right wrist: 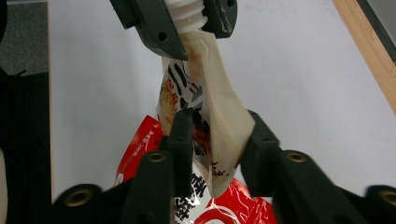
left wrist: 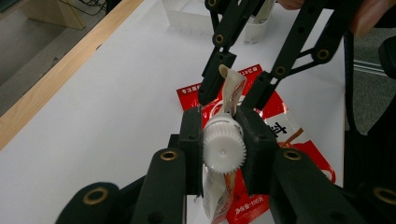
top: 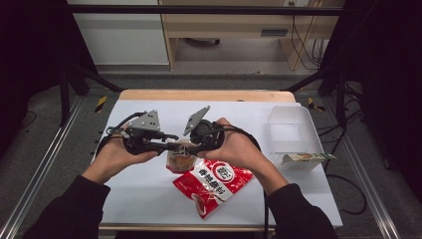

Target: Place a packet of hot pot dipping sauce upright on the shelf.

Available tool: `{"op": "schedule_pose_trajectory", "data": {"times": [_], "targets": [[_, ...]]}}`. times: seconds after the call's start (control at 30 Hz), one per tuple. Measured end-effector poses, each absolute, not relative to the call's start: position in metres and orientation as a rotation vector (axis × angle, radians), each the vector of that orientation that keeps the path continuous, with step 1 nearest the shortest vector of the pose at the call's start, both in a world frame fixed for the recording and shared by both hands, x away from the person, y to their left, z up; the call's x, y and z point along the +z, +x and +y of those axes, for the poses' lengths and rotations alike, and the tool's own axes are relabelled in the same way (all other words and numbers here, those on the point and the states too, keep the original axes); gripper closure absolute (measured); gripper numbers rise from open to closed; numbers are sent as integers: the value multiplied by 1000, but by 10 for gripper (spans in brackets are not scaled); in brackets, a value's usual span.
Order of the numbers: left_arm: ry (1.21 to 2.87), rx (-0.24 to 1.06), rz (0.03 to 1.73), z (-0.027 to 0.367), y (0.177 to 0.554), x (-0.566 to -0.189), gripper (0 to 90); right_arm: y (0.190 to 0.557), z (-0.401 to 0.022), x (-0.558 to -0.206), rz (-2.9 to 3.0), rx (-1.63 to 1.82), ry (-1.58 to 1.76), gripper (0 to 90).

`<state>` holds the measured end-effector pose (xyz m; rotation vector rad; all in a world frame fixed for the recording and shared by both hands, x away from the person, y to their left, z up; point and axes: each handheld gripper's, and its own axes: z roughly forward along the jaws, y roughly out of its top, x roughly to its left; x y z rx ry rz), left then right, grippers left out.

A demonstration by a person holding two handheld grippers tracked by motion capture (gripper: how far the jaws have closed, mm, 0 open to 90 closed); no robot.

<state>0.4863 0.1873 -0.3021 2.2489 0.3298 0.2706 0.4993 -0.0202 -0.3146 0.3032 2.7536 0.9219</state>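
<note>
- The small soft spouted pouch [right wrist: 205, 116], printed in cream and dark lettering with a white ribbed screw cap [left wrist: 224, 148], hangs in the air between my two tools, just above the red foil snack bag [top: 214, 185] lying on the white worktop [top: 149, 189].
- My left tool [left wrist: 224, 154] is narrowed down onto that cap, both pads pressed against its ribbed sides.
- My right tool [right wrist: 212, 140] is drawn in around the pouch's floppy body; the pads look to be pinching the film, which bulges out sideways between them.
- Risk one: the film is slick and thin, so if I twist or pull now, I judge it may slide through the right tool's pads and the pouch will just spin with the cap.
- Risk two: too hard a squeeze on the body could push the contents out through the spout once the cap loosens, onto the red bag below.
- Further out, a clear plastic tray [top: 291, 130] sits at the worktop's right, a small carton [top: 306, 158] at its near edge; both are well apart.
</note>
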Motion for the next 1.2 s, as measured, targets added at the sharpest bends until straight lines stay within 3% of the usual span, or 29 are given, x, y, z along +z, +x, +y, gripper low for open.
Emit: {"op": "schedule_pose_trajectory", "data": {"times": [0.13, 0.27, 0.4, 0.43, 0.57, 0.73, 0.9, 1.2], "targets": [[2233, 271, 352, 188, 487, -304, 727, 500, -19, -313, 2761, 895, 302, 850], [2195, 249, 391, 191, 488, -308, 696, 500, -17, -308, 2743, 854, 287, 870], [2142, 273, 409, 197, 488, -309, 458, 501, -19, -304, 2737, 793, 275, 872], [2125, 281, 408, 199, 487, -311, 458, 502, -20, -304, 2727, 788, 276, 873], [2119, 310, 435, 208, 484, -319, 303, 509, -35, -298, 2705, 758, 300, 873], [2126, 319, 477, 217, 480, -331, 201, 512, -50, -294, 2692, 740, 332, 873], [2130, 335, 517, 223, 476, -343, 140, 514, -69, -288, 2672, 745, 345, 873], [2118, 363, 582, 234, 467, -356, 113, 513, -100, -276, 2632, 745, 368, 873]]}}
